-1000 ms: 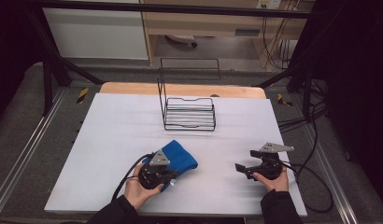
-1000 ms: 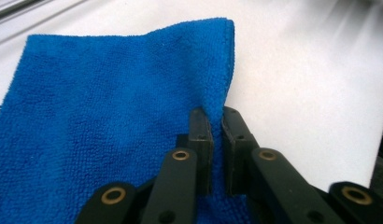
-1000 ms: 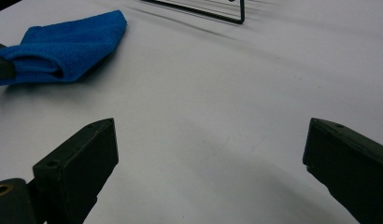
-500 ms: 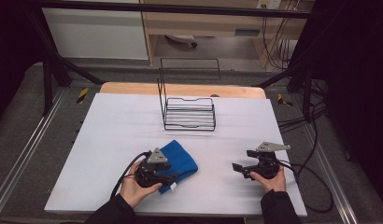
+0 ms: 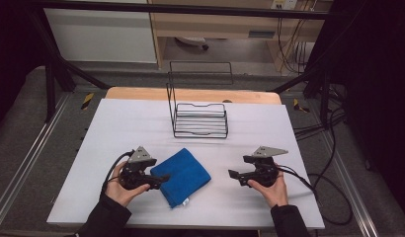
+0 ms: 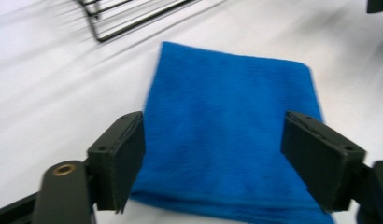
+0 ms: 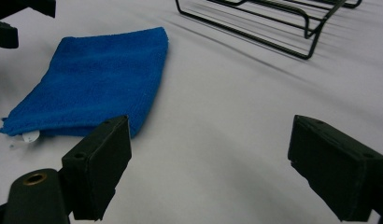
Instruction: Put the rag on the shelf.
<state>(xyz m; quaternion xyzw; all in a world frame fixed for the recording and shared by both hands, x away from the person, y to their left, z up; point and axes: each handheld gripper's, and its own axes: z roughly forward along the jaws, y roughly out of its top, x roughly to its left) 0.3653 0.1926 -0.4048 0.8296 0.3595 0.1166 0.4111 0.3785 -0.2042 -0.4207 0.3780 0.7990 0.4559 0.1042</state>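
Cloth [image 5: 183,176] folded, white tag in right gripper view | left gripper [image 5: 158,178] jaws just opened, empty | right gripper [image 5: 233,175] jaws wide, empty

black wire rack [image 5: 199,118] upright at the far middle of the desk [image 5: 116,128], tall back frame, low slatted tray in front; white sheet covers the desk, bare wood strip [image 5: 141,94] along the far edge; dark cables [image 5: 334,197] trail off the right side to the floor; metal rails [image 5: 22,163] flank the desk; pale cabinet [image 5: 99,34] and wooden shelf unit [image 5: 215,24] behind
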